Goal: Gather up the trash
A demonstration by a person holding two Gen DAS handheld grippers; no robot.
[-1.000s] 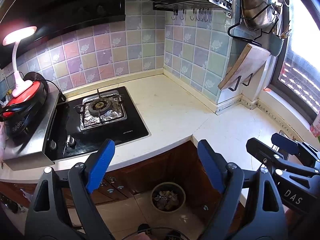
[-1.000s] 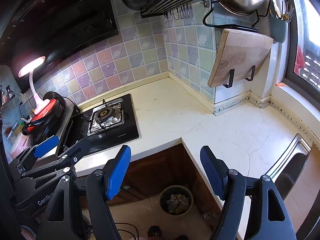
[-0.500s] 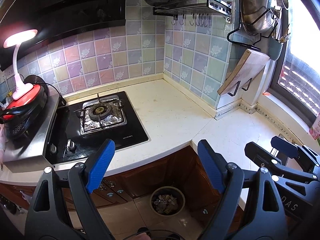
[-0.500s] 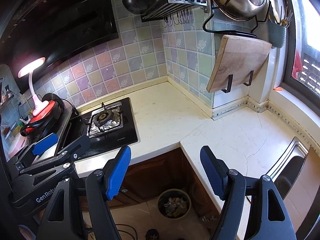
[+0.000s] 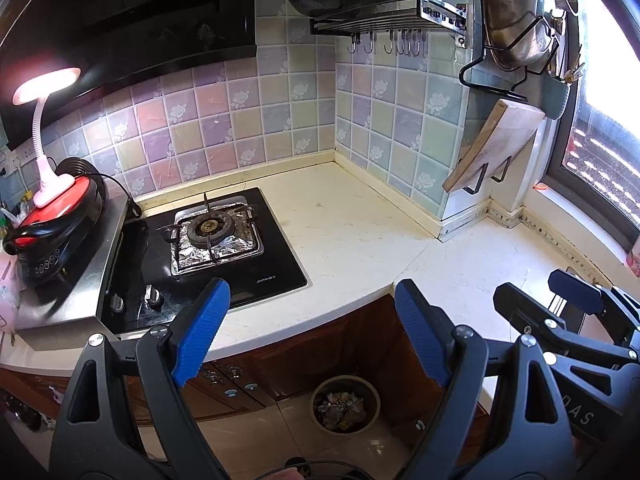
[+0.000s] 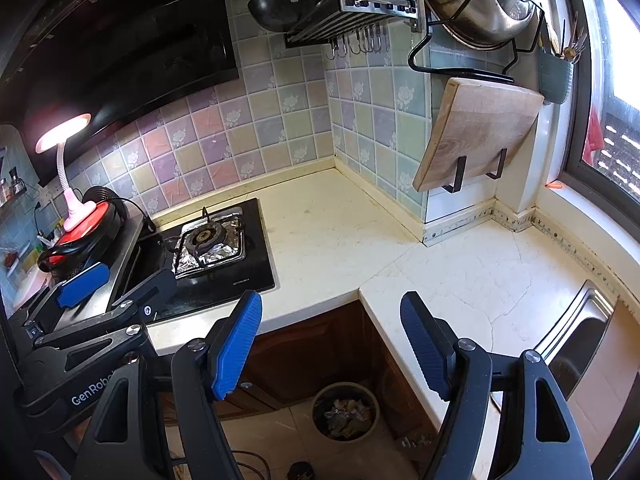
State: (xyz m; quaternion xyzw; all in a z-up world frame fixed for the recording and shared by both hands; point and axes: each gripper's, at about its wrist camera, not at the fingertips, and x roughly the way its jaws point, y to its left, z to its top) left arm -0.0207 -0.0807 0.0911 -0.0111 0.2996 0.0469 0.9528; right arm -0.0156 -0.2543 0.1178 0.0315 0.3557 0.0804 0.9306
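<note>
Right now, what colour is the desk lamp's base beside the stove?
Pink; the lamp base sits on a red-lidded appliance. Clearest in the right wrist view.

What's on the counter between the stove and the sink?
Nothing: only bare counter lies between the stove and the sink. The right wrist view shows it.

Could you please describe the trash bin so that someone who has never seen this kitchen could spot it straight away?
Start at the L-shaped cream countertop and find its inner corner, where the dark wooden cabinets meet below it. On the tiled floor in front of that corner stands the trash bin. It is the only round, open container on the floor, and scraps of rubbish already lie inside it.
</note>
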